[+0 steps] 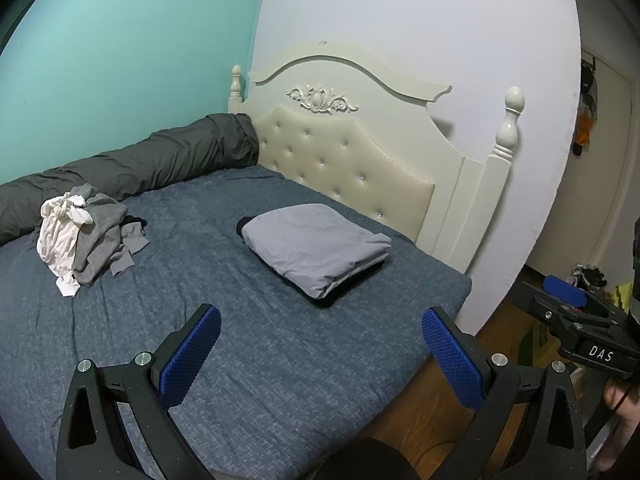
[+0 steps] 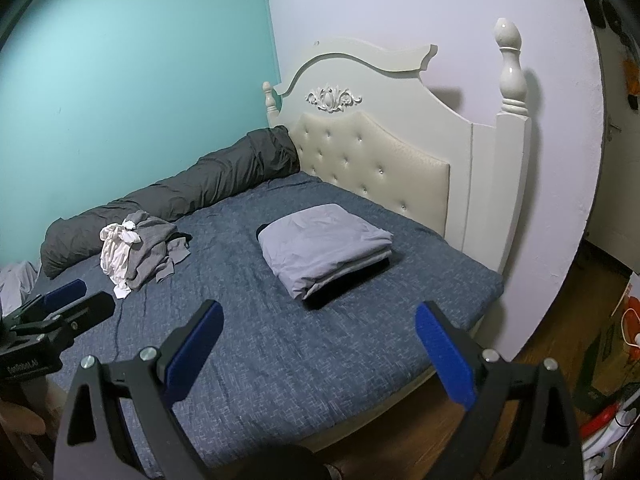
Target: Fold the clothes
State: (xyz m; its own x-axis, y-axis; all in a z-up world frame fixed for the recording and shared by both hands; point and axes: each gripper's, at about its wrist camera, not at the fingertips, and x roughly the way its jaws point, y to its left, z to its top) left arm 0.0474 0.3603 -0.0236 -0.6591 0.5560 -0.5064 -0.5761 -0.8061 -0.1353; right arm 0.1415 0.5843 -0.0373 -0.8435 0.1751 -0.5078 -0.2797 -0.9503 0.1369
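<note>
A folded stack with a light grey garment on top (image 1: 316, 250) lies on the blue bed (image 1: 248, 360) near the headboard; it also shows in the right wrist view (image 2: 326, 250). A loose heap of white and grey clothes (image 1: 86, 238) lies at the left, also seen in the right wrist view (image 2: 138, 252). My left gripper (image 1: 322, 330) is open and empty above the bed's near edge. My right gripper (image 2: 318, 326) is open and empty beside it. Each gripper shows at the edge of the other's view: the right gripper (image 1: 572, 300) and the left gripper (image 2: 76, 296).
A rolled dark grey duvet (image 1: 144, 164) lies along the teal wall. The cream tufted headboard (image 1: 348, 160) with posts stands at the back. Wooden floor (image 2: 560, 312) and clutter with boxes and cables (image 2: 616, 360) lie right of the bed.
</note>
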